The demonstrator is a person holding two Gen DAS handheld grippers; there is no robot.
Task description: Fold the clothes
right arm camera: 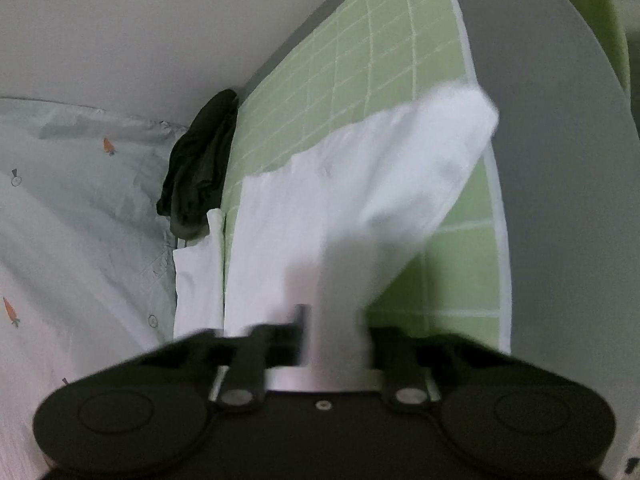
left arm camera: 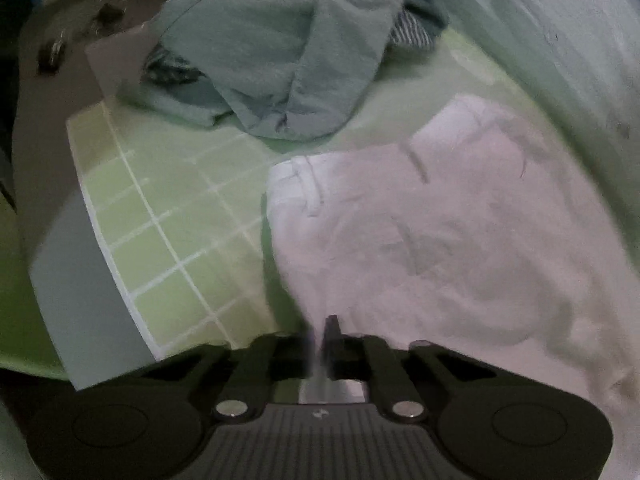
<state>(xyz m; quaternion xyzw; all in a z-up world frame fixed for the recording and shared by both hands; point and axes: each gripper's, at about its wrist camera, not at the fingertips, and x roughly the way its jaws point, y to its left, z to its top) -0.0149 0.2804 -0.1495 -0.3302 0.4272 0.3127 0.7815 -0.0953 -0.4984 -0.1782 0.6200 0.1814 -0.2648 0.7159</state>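
White shorts [left arm camera: 432, 240] lie spread on the green grid mat [left arm camera: 168, 216], waistband toward the upper left. My left gripper [left arm camera: 320, 340] is shut on the near edge of the shorts, with cloth pinched between its fingers. In the right wrist view the same white shorts [right arm camera: 344, 184] rise from the green mat [right arm camera: 380, 40], one end lifted and blurred. My right gripper [right arm camera: 332, 332] is shut on a bunched fold of the shorts.
A pile of grey-green clothes [left arm camera: 272, 52] sits at the mat's far end. Pale bedding with carrot prints [right arm camera: 80, 208] lies left of the mat, with a dark garment [right arm camera: 200, 168] beside it. The grey table rim [left arm camera: 76, 288] borders the mat.
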